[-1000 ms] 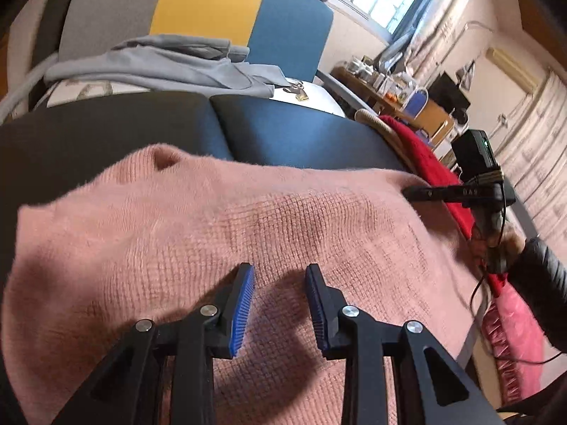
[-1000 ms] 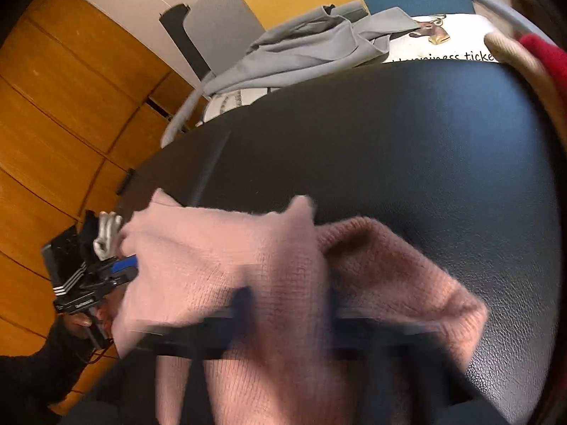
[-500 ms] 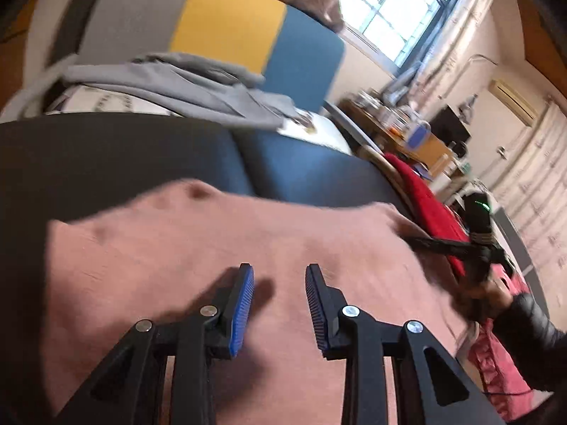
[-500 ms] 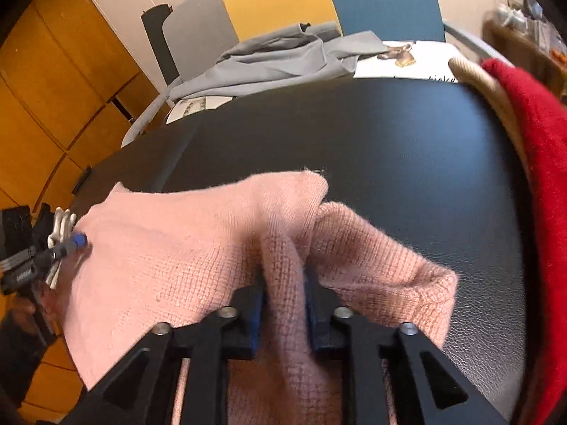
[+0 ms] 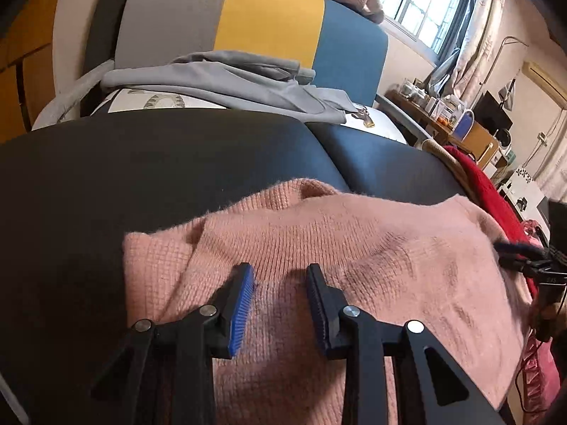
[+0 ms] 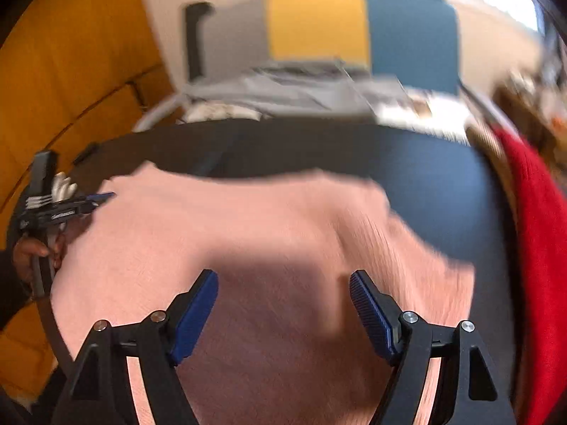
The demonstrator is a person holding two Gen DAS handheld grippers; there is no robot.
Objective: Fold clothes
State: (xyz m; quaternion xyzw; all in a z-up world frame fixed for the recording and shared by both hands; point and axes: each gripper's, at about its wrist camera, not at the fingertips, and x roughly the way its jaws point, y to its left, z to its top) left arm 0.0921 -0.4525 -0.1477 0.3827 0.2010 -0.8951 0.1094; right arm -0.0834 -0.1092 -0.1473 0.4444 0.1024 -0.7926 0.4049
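A pink knitted sweater [image 5: 354, 248] lies spread on a dark padded surface [image 5: 159, 163], with a soft fold along its left edge. My left gripper [image 5: 279, 272] hovers just over the sweater, its blue pads a little apart and no fabric between them. In the blurred right wrist view, my right gripper [image 6: 282, 279] is over the sweater [image 6: 248, 219] with its jaws opening wide and nothing between the pads. Each gripper shows in the other's view: the right gripper [image 5: 524, 265] at the sweater's right edge, the left gripper [image 6: 95, 198] at its left edge.
A grey garment [image 5: 230, 78] lies heaped behind the dark surface, in front of a grey, yellow and blue chair back [image 5: 269, 17]. A red garment [image 6: 531, 212] hangs along the right edge. A cluttered desk [image 5: 453, 120] stands by the window.
My right gripper has let go of the bunched sweater fold and opened wide. The fold has dropped and the sweater lies flatter. Both views have shifted across the sweater; the left jaws keep the same gap.
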